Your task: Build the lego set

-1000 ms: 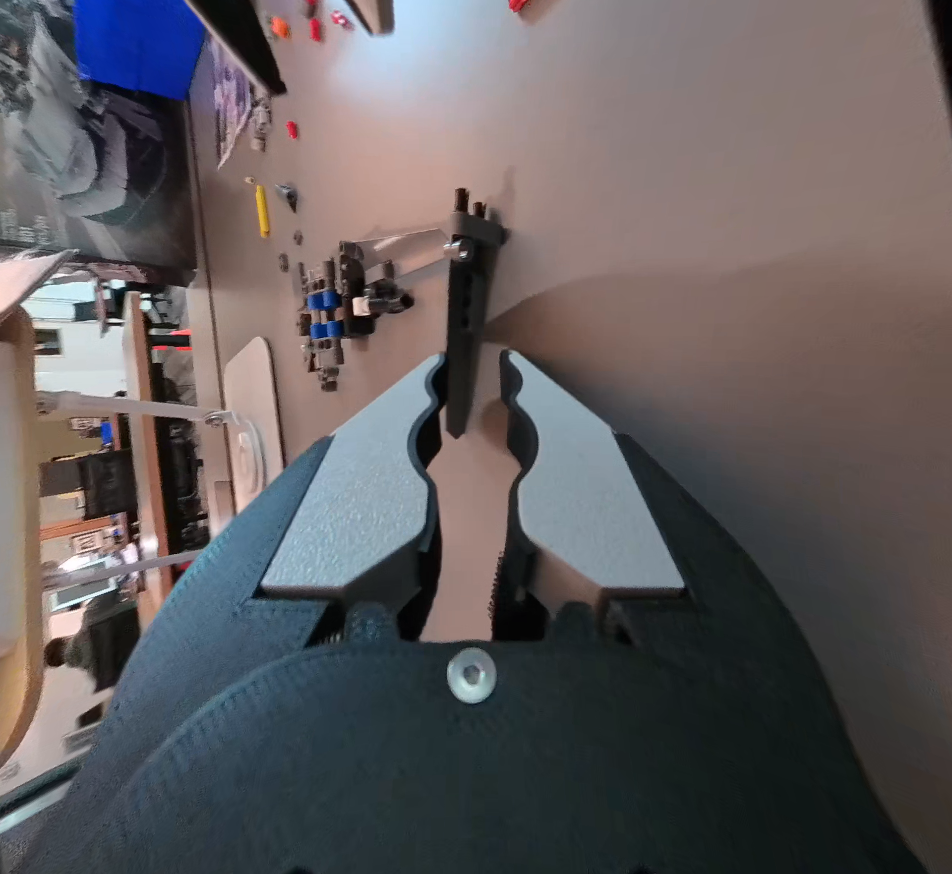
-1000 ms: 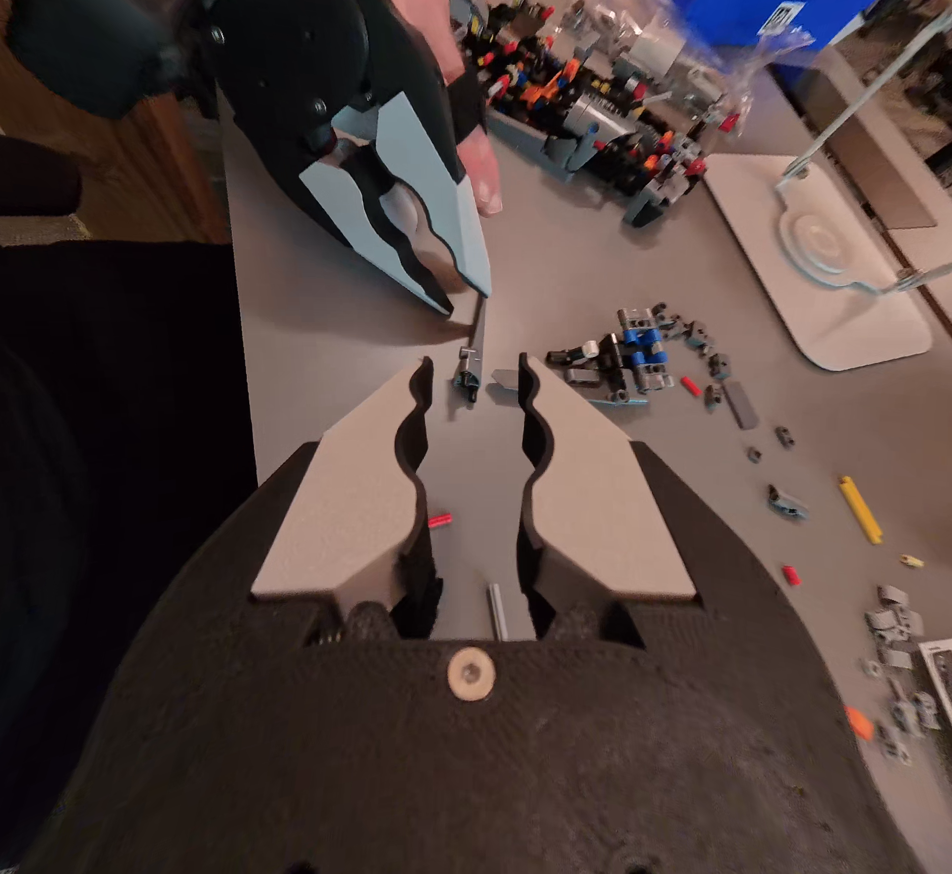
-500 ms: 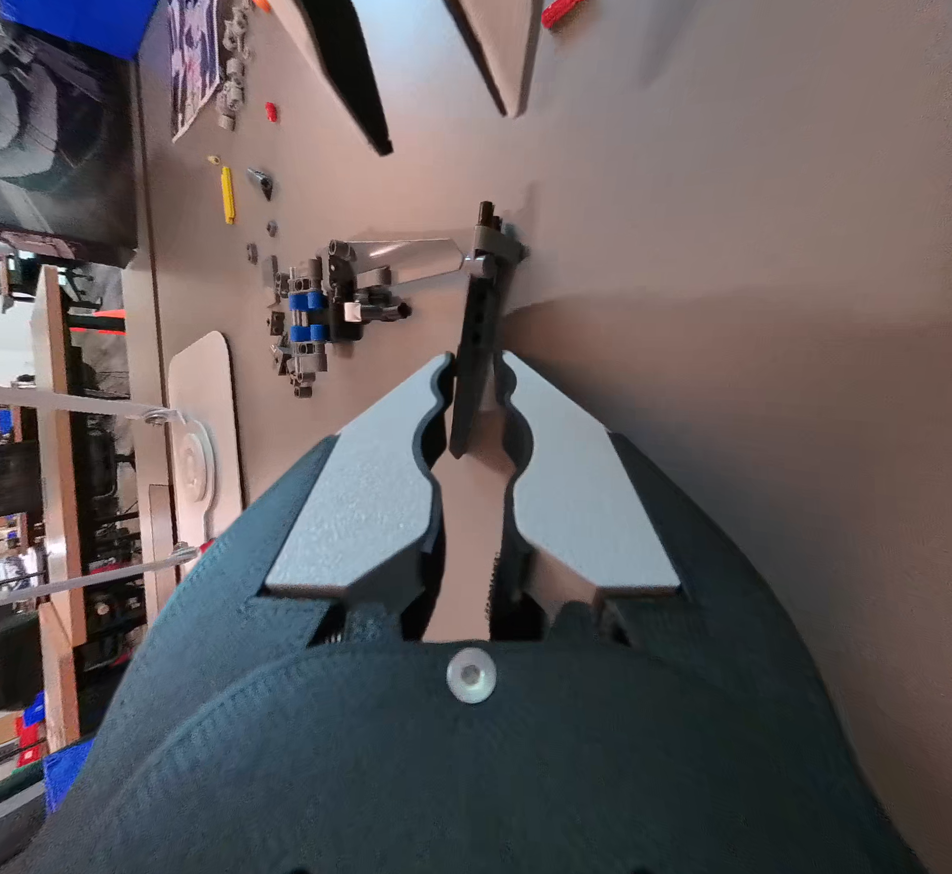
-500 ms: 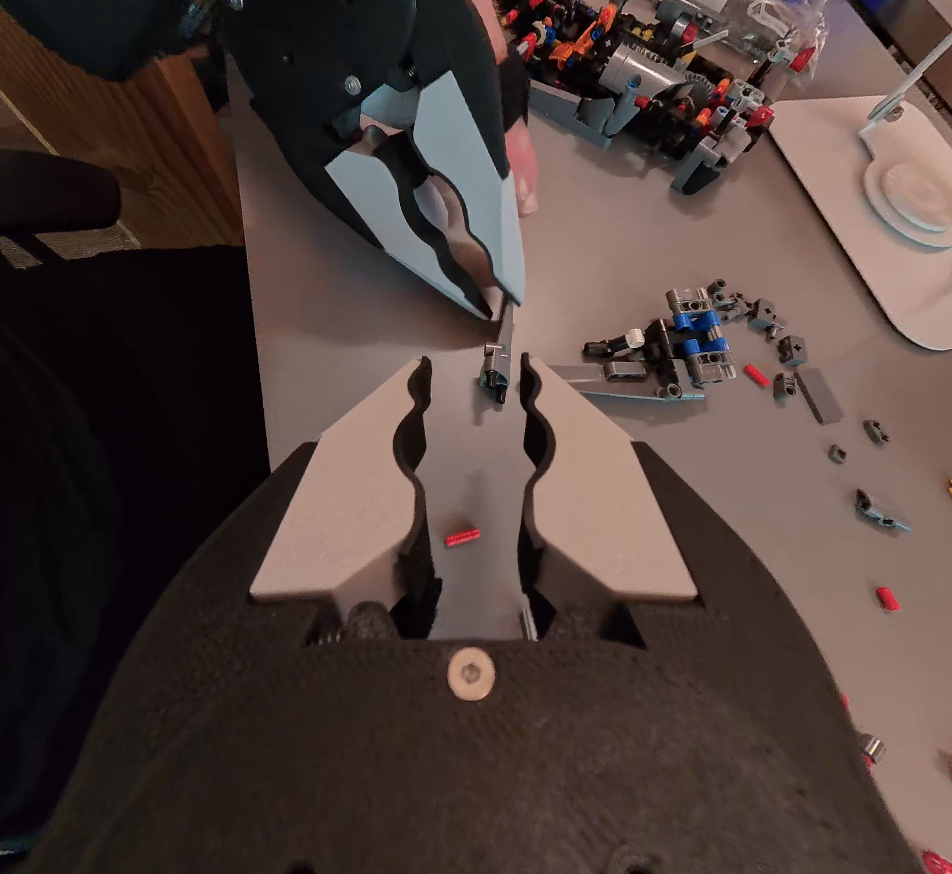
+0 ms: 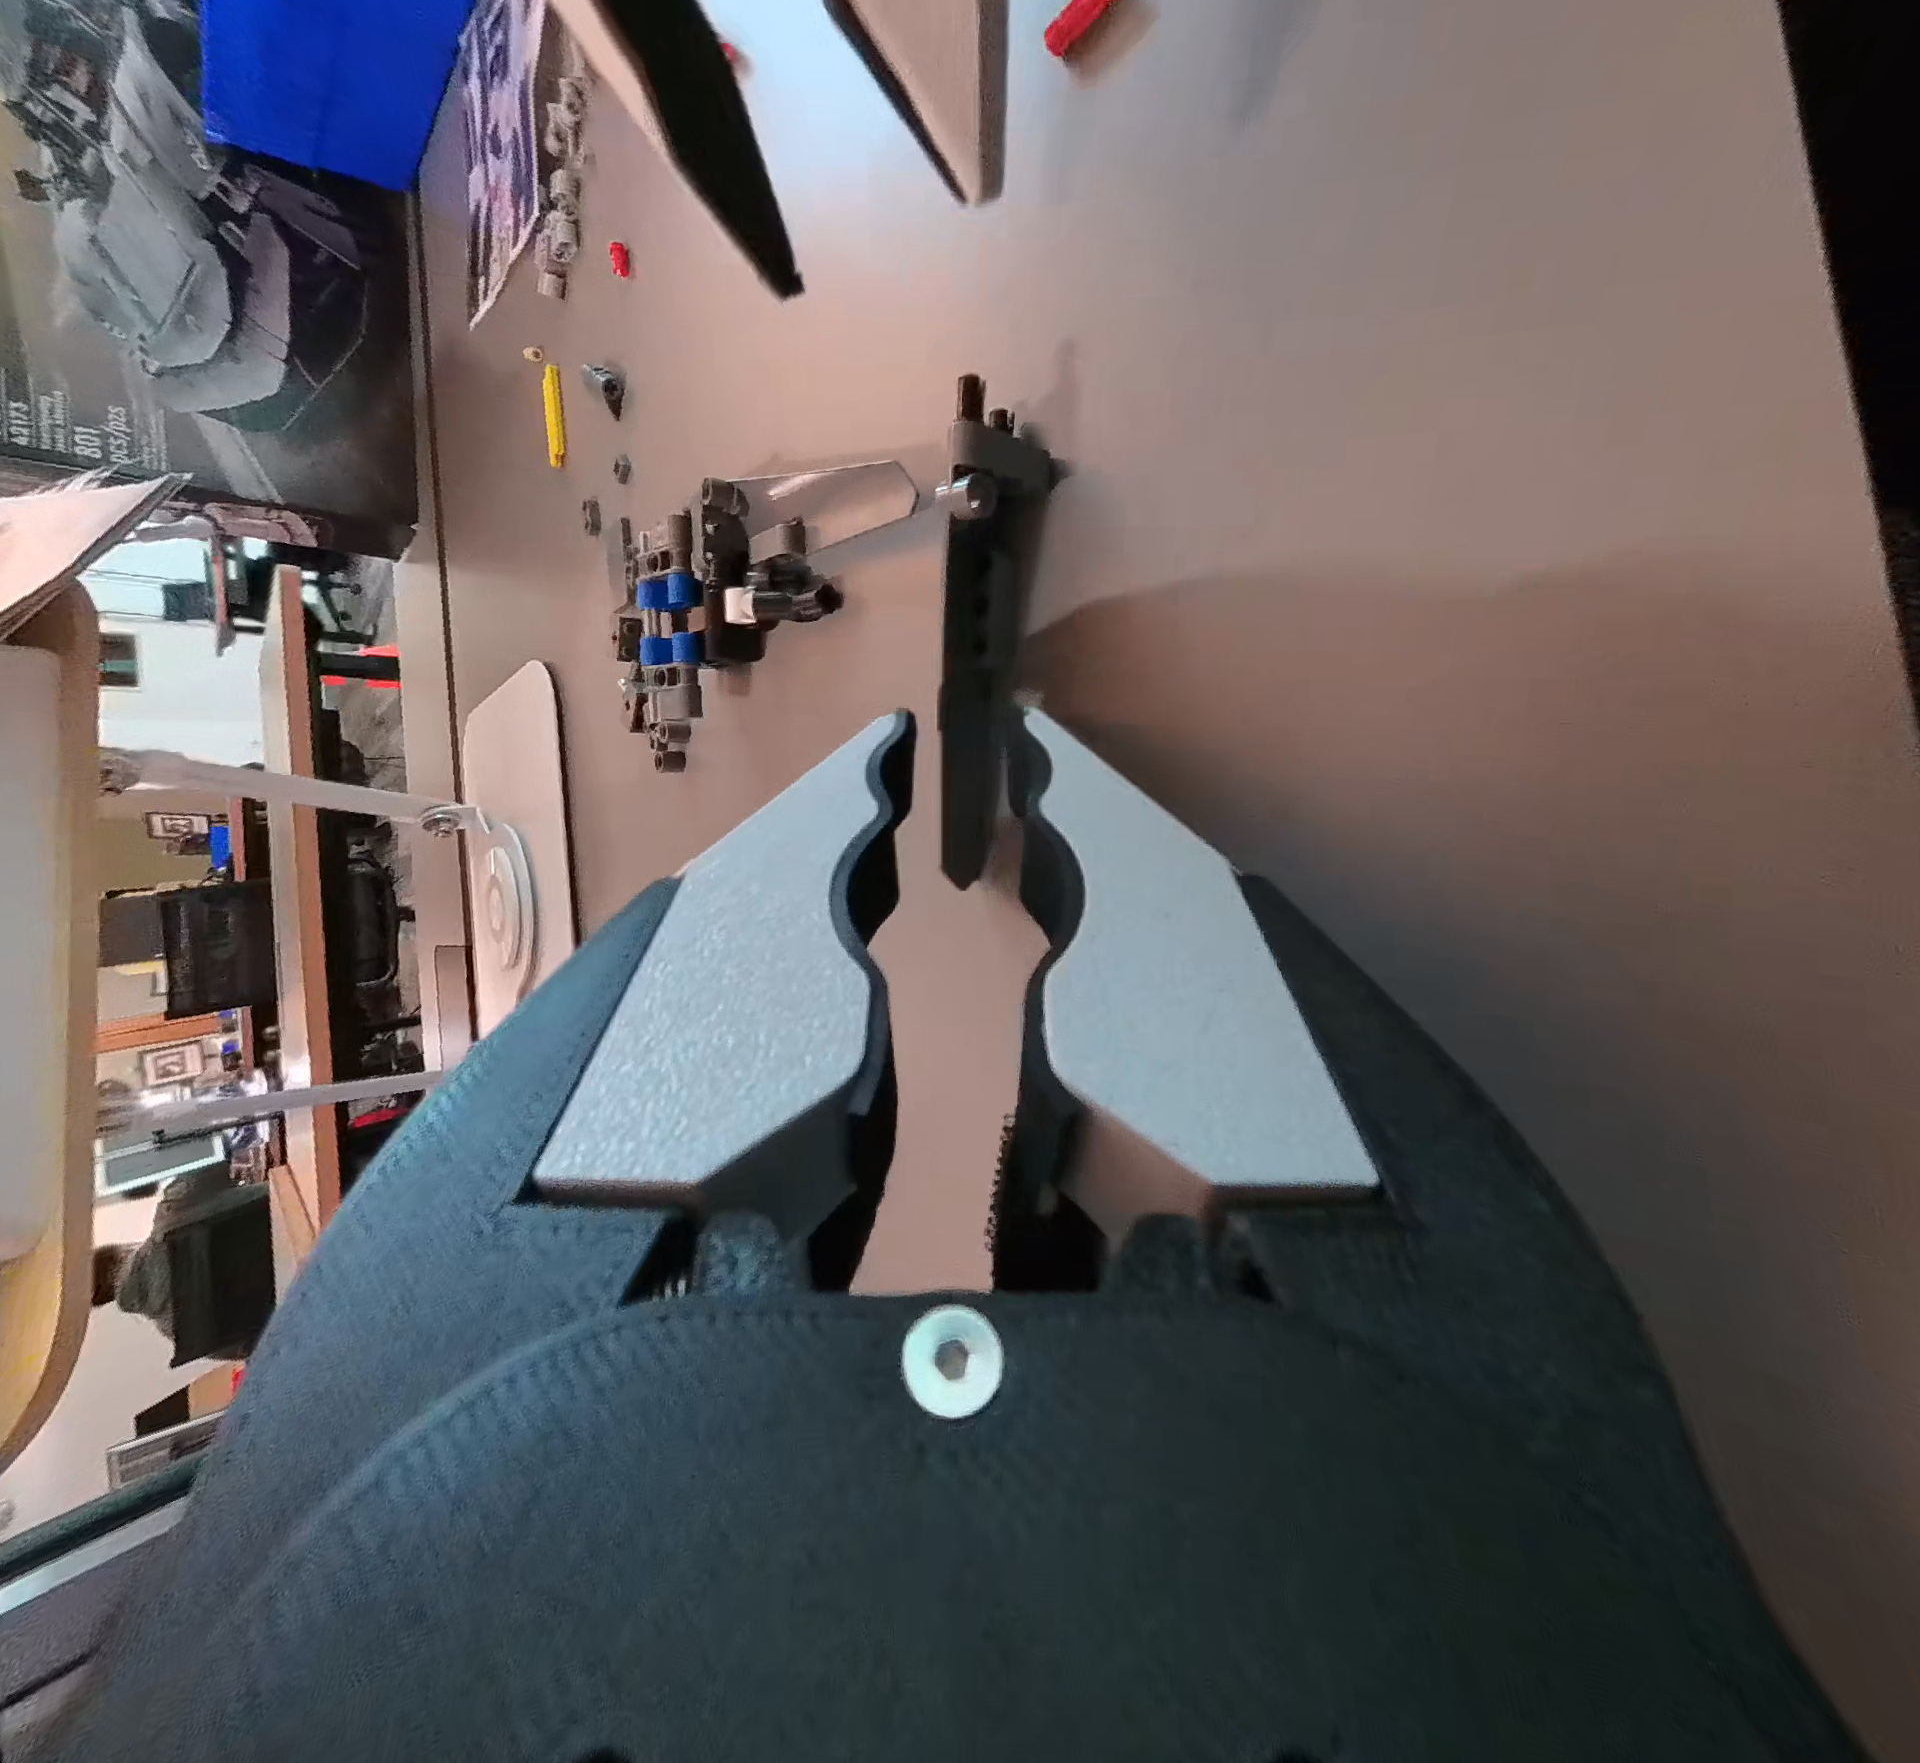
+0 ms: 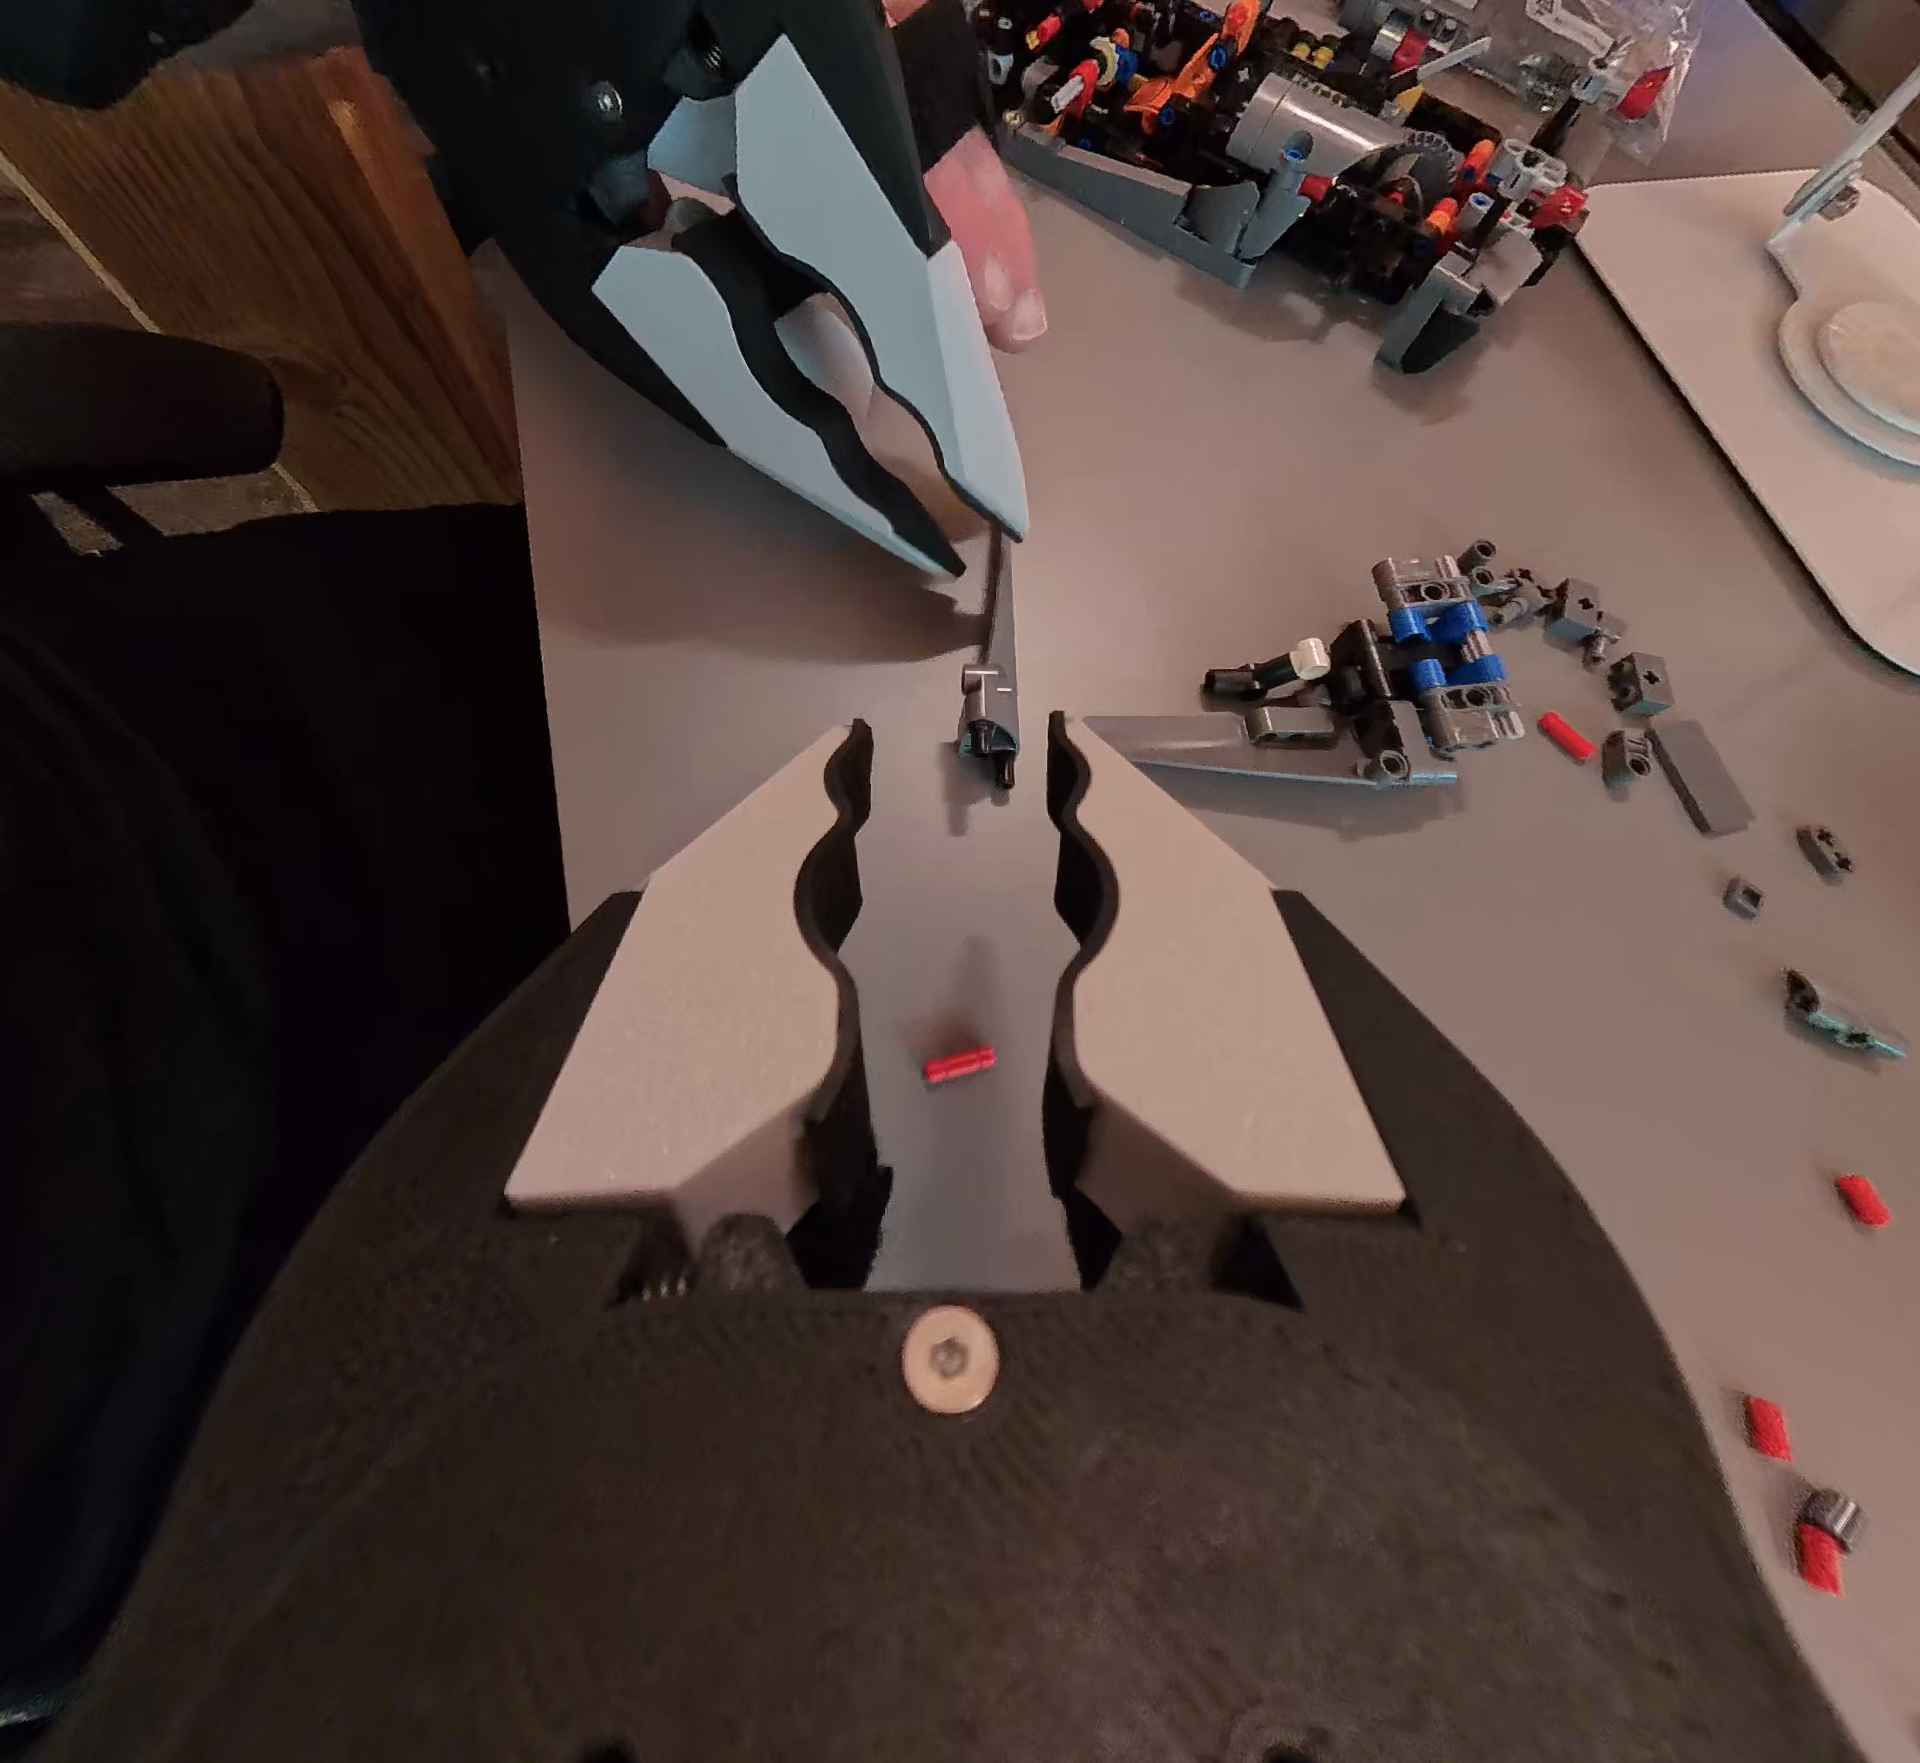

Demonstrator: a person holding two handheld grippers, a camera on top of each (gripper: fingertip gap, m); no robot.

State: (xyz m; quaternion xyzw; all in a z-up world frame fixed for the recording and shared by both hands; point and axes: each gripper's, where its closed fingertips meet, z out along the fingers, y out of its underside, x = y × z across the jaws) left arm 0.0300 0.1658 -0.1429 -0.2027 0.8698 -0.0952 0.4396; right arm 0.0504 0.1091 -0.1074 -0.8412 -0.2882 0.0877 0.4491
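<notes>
The left gripper [image 5: 961, 737] stood spread around the dark beam [image 5: 975, 664] lying on the table [image 5: 1455, 778]. Only the right view showed the spread right gripper [image 6: 954, 731] above a red pin [image 6: 958, 1065].

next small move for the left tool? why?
Probably close the left tool on the dark beam. The beam's near end already sits between its open fingers, lying on the table. The right tool is open too, just short of the beam's connector end, so a firm hold seems needed first.
</notes>
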